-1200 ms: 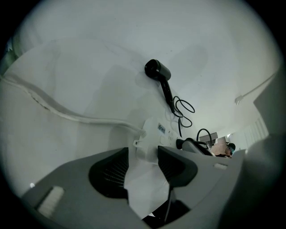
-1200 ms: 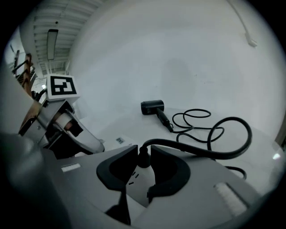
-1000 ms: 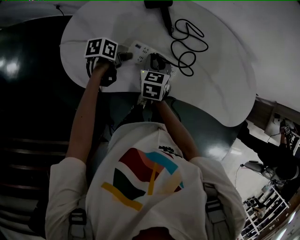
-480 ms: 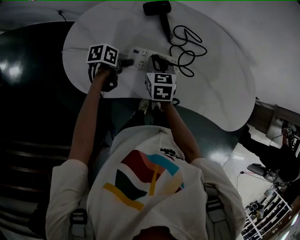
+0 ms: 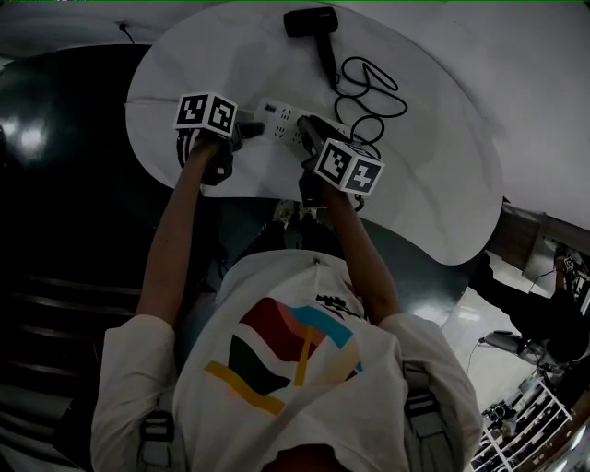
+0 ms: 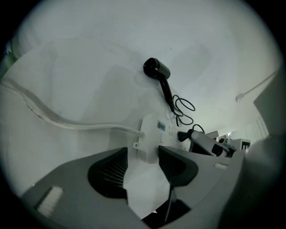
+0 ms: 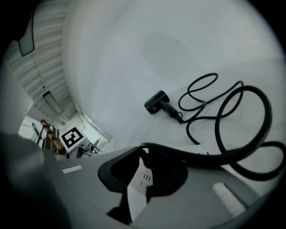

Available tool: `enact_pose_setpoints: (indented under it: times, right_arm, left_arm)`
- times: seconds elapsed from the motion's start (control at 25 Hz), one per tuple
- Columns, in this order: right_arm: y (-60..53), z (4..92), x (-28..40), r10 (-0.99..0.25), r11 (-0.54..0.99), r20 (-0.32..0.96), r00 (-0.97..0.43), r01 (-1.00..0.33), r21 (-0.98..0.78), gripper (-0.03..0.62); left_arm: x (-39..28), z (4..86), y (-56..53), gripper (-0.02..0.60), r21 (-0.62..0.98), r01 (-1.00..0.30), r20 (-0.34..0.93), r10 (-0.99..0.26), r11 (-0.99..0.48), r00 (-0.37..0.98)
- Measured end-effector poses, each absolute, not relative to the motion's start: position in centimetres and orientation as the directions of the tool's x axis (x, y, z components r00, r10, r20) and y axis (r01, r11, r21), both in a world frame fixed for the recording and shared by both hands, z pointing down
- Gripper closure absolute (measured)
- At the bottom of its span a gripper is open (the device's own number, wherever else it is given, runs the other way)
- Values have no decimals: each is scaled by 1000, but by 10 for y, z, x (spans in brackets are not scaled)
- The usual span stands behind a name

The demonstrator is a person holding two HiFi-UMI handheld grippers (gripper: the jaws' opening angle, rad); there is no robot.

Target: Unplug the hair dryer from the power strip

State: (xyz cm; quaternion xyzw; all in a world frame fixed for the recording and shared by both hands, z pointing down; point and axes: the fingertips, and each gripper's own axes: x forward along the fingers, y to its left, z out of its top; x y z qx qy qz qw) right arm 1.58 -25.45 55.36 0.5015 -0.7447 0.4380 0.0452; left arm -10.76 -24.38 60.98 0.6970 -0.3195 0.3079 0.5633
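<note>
In the head view, we see a white round table [image 5: 442, 184]. The hair dryer [image 5: 311, 20] lies by its far edge. Its black cord [image 5: 369, 88] loops over the middle toward the white power strip [image 5: 279, 118], which lies close to the near edge. The left gripper [image 5: 241, 131] is at the strip's left end and the right gripper [image 5: 309, 136] is over its right part. The cubes [image 5: 348, 168] on the grippers carry only black-and-white square markers. Right of the loops the table runs bare to its edge.

In the left gripper view, the left gripper [image 6: 143, 154] has its jaws wide apart. The end of the power strip [image 6: 152, 134] is between the tips, and a sliver of table shows beside one pad. A white cable [image 6: 67, 123] leaves that end and runs off to the left. A small blue label [image 6: 161, 127] on the strip is too small to read. Further along, the black plug [image 6: 183, 135] sits at the strip's face with the right gripper [image 6: 191, 137] on it. We cannot tell whether its pins are seated. The hair dryer [image 6: 157, 69] lies beyond on open table.

In the right gripper view, the right gripper [image 7: 145, 172] has just been opening its jaws a little. The plug [image 7: 163, 167] is between them and the pads look pressed on it. Beside it the power strip [image 7: 142, 180] shows bare socket slots. The cord [image 7: 210, 154] sweeps right, then coils back to the hair dryer [image 7: 156, 102].
</note>
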Motion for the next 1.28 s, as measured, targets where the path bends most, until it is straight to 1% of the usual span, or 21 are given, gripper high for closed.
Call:
enact_pose_setpoints:
  times: [0.04,0.08,0.12,0.16,0.24,0.28,0.36,0.4,0.44,0.48,0.52,0.56,0.6,0.64,0.72,0.8,0.88,1.0,1.08,1.16,1.28]
  right_arm:
    - [-255,551,14,-705,186,522,-481,-835,-519,520]
    - [-254,550,10,-701,276,543,-463,-877,-393,527]
    - [-252,549,8,-696,353,561,-449,-894,-276,531]
    - [-251,550,6,-691,398,571,-443,-893,-211,531]
    - [-252,551,5,-682,421,577,-449,-886,-192,531]
    - [-253,550,4,-682,424,577,-450,-886,-189,531]
    - [-254,550,3,-684,427,575,-449,-885,-184,531]
    - [-254,549,3,-684,428,574,-449,-885,-183,531]
    - [-255,549,3,-685,428,574,-450,-885,-183,531]
    - [-255,550,3,-683,428,575,-450,-885,-184,531]
    - [-255,550,4,-682,428,576,-451,-885,-186,531]
    - [-255,550,4,-681,427,576,-452,-884,-189,531]
    - [-255,550,4,-678,427,578,-455,-883,-194,531]
    - [-255,550,4,-673,428,580,-459,-881,-201,531]
    - [-255,550,4,-662,431,583,-470,-876,-217,530]
    - [-255,550,4,-654,438,582,-483,-869,-230,530]
    - [-256,549,3,-648,446,579,-495,-863,-238,528]
    - [-258,548,2,-633,454,587,-505,-856,-248,528]
    - [-259,549,1,-621,462,597,-507,-853,-243,528]
    - [-259,550,1,-613,474,607,-506,-850,-231,526]
    - [-261,552,0,-627,505,616,-477,-851,-144,511]
  left_arm:
    - [-108,610,-243,360,587,-793,791,-96,-162,604]
    - [-107,610,-243,359,582,-796,795,-92,-165,600]
    - [-107,611,-243,357,573,-801,801,-87,-176,592]
    - [-107,611,-244,353,553,-809,813,-85,-201,577]
    - [-110,609,-248,312,467,-834,851,-106,-293,514]
    - [-111,606,-251,310,400,-845,874,-131,-355,469]
    - [-108,596,-256,303,206,-818,908,-207,-538,365]
    - [-101,590,-257,302,80,-746,912,-254,-662,322]
    - [-92,584,-257,311,-53,-621,907,-297,-782,297]
    - [-82,581,-255,332,-164,-466,900,-325,-869,290]
    - [-74,580,-251,372,-231,-325,896,-330,-917,296]
    - [-69,581,-247,418,-249,-231,896,-315,-940,313]
    - [-66,582,-243,460,-237,-188,896,-289,-953,337]
    - [-65,583,-242,468,-211,-177,893,-263,-961,365]
    - [-66,583,-245,444,-152,-182,889,-215,-971,403]
    - [-67,584,-248,406,-109,-148,905,-160,-983,393]
    - [-66,587,-248,390,-71,-45,939,-82,-996,334]
    - [-61,592,-243,410,17,114,978,40,-993,205]
    - [-60,594,-244,391,67,154,989,86,-986,119]
    - [-59,594,-246,380,86,170,994,96,-982,53]
    - [-57,595,-247,377,86,167,995,92,-982,27]
